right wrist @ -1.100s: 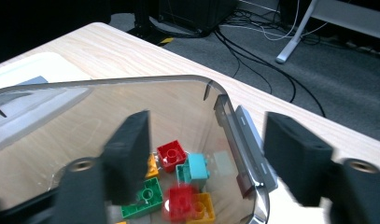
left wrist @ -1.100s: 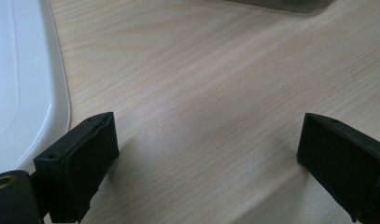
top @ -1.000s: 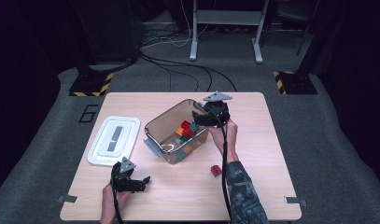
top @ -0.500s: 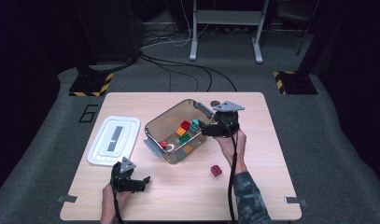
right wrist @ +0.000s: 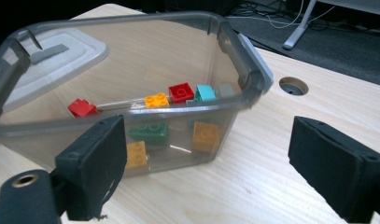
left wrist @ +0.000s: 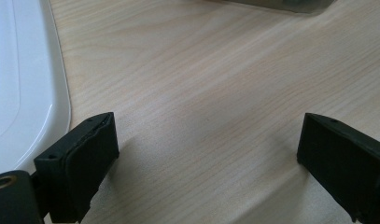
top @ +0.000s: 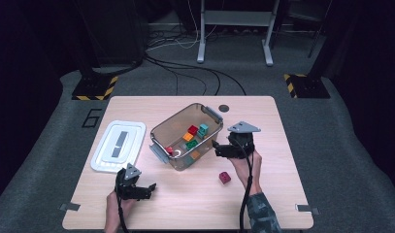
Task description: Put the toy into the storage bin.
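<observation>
Bricks of several colours lie in the clear bin (top: 185, 138) at the middle of the desk (top: 263, 194) in the high view, among them a red brick (top: 192, 129), a teal brick (top: 203, 129) and an orange brick (top: 188, 137). One dark red brick (top: 224, 177) lies loose on the desk, outside the bin and toward the person. The right gripper (top: 218, 149) hangs just beside the bin's right wall, above the loose brick and apart from it; its fingers are spread and have just been opening, with nothing between them. The left gripper (top: 149, 188) rests low near the desk's front edge, fingers released, well apart from the bin. A white lid (top: 118, 145) lies flat to the left of the bin.

In the left gripper view, the two fingers (left wrist: 80, 163) stand wide apart over bare wood, with nothing between them. The white lid's edge (left wrist: 19, 93) sits just beside the left finger, and a corner of the bin (left wrist: 281, 3) shows at the top.

In the right gripper view, the fingers (right wrist: 92, 163) are released and empty. The bin (right wrist: 243, 65) stands straight ahead of them, its near wall just beyond the left finger. Through the wall show a green brick (right wrist: 150, 131) and two orange bricks (right wrist: 205, 135); farther in lie red, orange and teal bricks.
</observation>
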### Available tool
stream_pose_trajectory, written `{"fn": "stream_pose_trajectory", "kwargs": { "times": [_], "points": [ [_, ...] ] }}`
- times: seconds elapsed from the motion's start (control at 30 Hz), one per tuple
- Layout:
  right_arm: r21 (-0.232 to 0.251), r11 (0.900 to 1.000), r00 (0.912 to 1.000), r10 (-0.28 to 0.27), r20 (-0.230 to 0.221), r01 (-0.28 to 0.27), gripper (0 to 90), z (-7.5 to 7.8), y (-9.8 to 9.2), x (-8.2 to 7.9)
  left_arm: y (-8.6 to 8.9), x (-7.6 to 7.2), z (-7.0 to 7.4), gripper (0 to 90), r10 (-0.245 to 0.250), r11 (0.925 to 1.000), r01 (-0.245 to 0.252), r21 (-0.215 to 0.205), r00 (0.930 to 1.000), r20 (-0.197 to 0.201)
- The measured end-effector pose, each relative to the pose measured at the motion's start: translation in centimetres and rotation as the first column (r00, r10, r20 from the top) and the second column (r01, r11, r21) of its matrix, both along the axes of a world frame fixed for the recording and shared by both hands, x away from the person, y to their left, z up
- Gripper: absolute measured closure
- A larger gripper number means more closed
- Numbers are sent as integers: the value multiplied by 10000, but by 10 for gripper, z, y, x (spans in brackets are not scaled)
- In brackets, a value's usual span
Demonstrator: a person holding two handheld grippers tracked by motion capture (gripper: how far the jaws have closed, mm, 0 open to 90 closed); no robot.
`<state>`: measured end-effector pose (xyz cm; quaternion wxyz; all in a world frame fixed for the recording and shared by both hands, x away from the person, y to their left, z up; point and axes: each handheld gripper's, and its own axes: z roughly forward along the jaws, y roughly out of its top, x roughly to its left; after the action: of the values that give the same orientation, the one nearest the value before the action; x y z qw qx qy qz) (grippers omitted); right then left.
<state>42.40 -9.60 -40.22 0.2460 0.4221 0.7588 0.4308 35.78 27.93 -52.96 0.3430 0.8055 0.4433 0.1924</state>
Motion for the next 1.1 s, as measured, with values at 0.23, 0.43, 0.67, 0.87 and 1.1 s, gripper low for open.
{"fn": "stream_pose_trajectory", "kwargs": {
  "times": [0.23,0.43,0.67,0.87,1.1],
  "points": [
    [37,9999,9998,-107,-176,108,121,-18,-8,-12,0,0,0,50,-8,10000,8,-4,10000,-10],
    [-35,9999,9981,-131,-600,129,102,-36,-12,-21,0,0,0,49,-9,10000,9,-3,10000,-6],
    [-153,9999,9930,-97,-1178,80,79,-58,-13,-29,0,0,0,50,-8,10000,8,-3,10000,-9],
    [-269,9996,9880,-94,-1544,53,86,-75,-14,-35,0,0,0,50,8,10000,-8,-10,10000,5],
    [-455,9990,9792,-42,-2028,-51,114,-94,-14,-43,0,0,0,50,1,10000,-1,-1,10000,7]
  ]
}}
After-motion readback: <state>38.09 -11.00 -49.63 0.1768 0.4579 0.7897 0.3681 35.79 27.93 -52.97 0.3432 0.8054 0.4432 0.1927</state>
